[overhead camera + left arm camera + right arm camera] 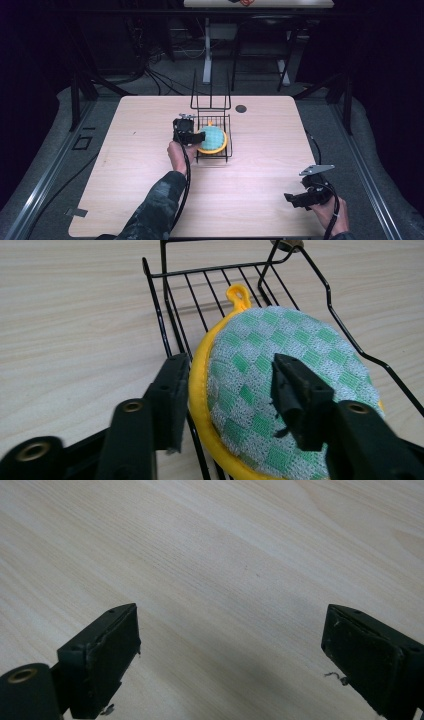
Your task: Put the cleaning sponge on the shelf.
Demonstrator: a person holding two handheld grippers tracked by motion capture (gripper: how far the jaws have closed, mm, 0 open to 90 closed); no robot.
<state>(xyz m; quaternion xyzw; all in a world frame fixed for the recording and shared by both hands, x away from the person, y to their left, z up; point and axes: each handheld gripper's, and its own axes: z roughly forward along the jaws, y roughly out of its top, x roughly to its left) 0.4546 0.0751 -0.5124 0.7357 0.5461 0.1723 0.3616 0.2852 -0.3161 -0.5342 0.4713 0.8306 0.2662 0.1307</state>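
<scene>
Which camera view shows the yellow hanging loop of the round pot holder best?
The left gripper view: the loop is large and sharp at the far edge of the pot holder, over the rack's wires. In the high view it is a tiny orange speck. The right gripper view looks at bare table.

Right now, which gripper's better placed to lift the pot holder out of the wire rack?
Left. The left gripper is open with its jaws astride the yellow rim of the pot holder in the wire rack. The right gripper is open near the table's front right edge, far off.
</scene>
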